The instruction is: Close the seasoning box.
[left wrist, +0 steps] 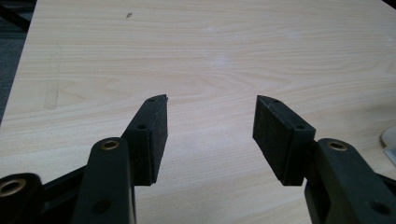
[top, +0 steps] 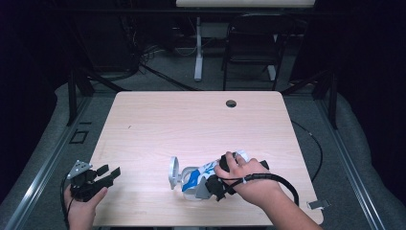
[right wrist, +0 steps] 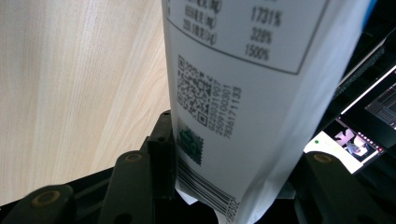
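Note:
A white container with blue print (top: 194,178) lies on its side over the front middle of the wooden table (top: 191,124), its round white lid (top: 174,172) pointing left. My right gripper (top: 213,186) is shut on its body. In the right gripper view the white labelled wall of the container (right wrist: 233,93), with a QR code and a barcode, sits between the jaws of my right gripper (right wrist: 229,154); the left pad (right wrist: 166,154) presses on it and the other pad is hidden behind it. My left gripper (top: 111,171) (left wrist: 212,107) is held open with nothing between its jaws at the table's front left corner.
A round cable hole (top: 231,103) sits near the table's far edge. A dark chair (top: 251,43) and a white desk leg (top: 198,48) stand beyond it. A small grey tag (top: 318,204) lies at the front right corner. A lit screen (right wrist: 359,140) shows past the container.

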Motion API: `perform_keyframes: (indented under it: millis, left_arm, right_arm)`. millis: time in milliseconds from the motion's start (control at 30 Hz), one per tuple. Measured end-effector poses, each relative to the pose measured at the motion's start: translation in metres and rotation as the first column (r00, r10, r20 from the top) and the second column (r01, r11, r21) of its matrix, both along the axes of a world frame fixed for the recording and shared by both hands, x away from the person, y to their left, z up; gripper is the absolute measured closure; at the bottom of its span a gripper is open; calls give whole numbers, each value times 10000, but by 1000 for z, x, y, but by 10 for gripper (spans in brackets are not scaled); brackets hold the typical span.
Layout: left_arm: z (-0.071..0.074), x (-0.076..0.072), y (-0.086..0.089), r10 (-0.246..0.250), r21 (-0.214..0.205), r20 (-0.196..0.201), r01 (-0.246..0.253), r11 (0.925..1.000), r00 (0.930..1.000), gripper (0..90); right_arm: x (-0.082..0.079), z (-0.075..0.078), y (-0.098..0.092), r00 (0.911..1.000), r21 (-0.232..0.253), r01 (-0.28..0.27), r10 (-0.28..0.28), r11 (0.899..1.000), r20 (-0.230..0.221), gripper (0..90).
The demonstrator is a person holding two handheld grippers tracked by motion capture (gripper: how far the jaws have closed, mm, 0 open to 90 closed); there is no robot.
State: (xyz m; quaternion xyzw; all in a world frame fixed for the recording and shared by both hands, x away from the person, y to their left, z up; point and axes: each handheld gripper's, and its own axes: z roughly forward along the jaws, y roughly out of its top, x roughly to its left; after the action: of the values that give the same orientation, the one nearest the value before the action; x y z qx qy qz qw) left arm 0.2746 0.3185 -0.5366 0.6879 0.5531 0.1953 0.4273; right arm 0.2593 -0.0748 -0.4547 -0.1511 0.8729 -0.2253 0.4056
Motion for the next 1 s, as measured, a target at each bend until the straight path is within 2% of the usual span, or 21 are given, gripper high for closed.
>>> perform_keyframes:
  millis: [1000]
  left_arm:
    - [0,0,0,31,-21,14,-31,10000,10000,457]
  right_arm:
    - [1,1,2,9998,-165,-185,185,9997,-13,551]
